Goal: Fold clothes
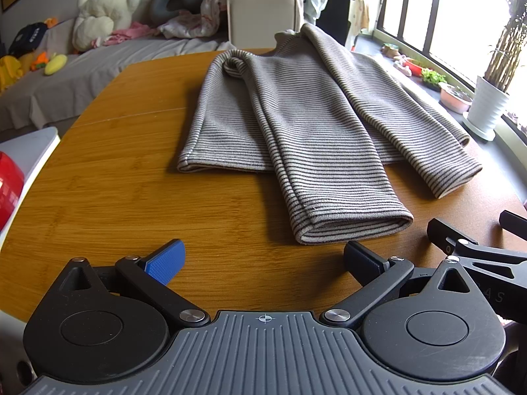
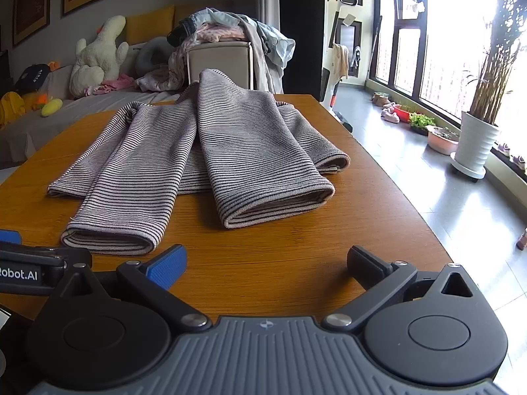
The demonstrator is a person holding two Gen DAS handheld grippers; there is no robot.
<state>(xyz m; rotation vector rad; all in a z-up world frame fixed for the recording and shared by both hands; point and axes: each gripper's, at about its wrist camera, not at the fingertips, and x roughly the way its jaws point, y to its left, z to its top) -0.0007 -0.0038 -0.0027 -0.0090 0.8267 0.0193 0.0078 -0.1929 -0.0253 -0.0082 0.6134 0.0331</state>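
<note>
Warm wooden table (image 1: 131, 171) fills the near ground in both wrist views, its grain running across under the tools. Closest to the left wrist camera, the left gripper (image 1: 263, 258) hovers just above the bare wood with its jaws spread wide and nothing between them; one blue pad (image 1: 166, 260) faces inward. Beside it, the right gripper (image 2: 266, 263) sits likewise wide and empty over the table edge, and part of it shows at the right border of the left view.

Just beyond the fingertips lies the striped sweater (image 1: 296, 125), grey with thin dark lines, spread flat on the table. Both sleeves are folded in over the body, their cuffs pointing toward the cameras; the nearer cuff (image 1: 355, 223) lies close ahead of the left gripper, not touching it.

Farther back stand a pale box heaped with clothes (image 2: 224, 36), a grey bed (image 1: 82, 75) with a white plush toy (image 1: 105, 10), and, by the windows, a white plant pot (image 2: 474, 148).
</note>
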